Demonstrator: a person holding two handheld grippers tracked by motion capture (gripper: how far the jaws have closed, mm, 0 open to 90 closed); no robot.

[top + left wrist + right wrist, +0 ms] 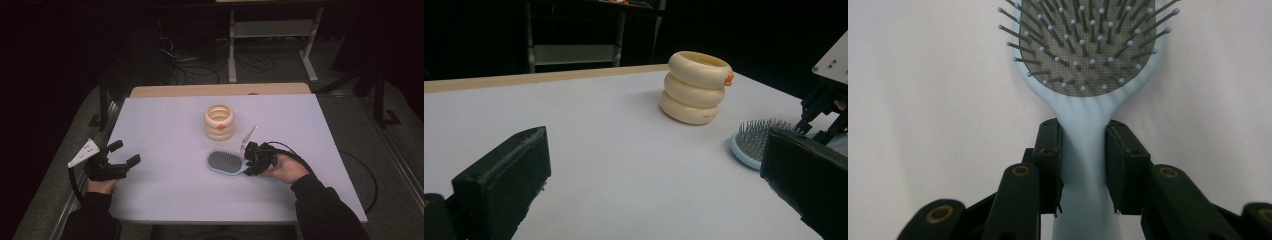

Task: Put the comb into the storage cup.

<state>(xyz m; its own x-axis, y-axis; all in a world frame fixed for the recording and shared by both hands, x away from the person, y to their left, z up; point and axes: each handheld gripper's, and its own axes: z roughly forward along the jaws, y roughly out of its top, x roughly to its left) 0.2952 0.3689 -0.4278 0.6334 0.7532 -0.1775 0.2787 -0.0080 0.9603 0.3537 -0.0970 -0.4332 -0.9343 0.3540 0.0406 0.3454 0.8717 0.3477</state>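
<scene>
A light blue hairbrush point(223, 162) point(756, 140) point(1083, 45) lies bristles-up on the white table point(165, 125), right of centre. My right gripper point(252, 160) point(1083, 130) sits at the brush's handle, with a jaw pressed on each side of it, shut on the handle. It also appears in the left gripper view point(824, 115), at the far right. My left gripper point(125, 152) point(654, 150) rests near the table's left front edge, jaws wide apart and nothing between them. A cream ringed container point(219, 121) point(696, 87) with an orange spot stands upright behind the brush.
A wooden strip point(220, 90) runs along the table's far edge. Beyond it, a white shelf frame point(270, 30) and loose cables point(200, 70) sit on the dark floor. A black cable point(295, 152) trails from the right gripper.
</scene>
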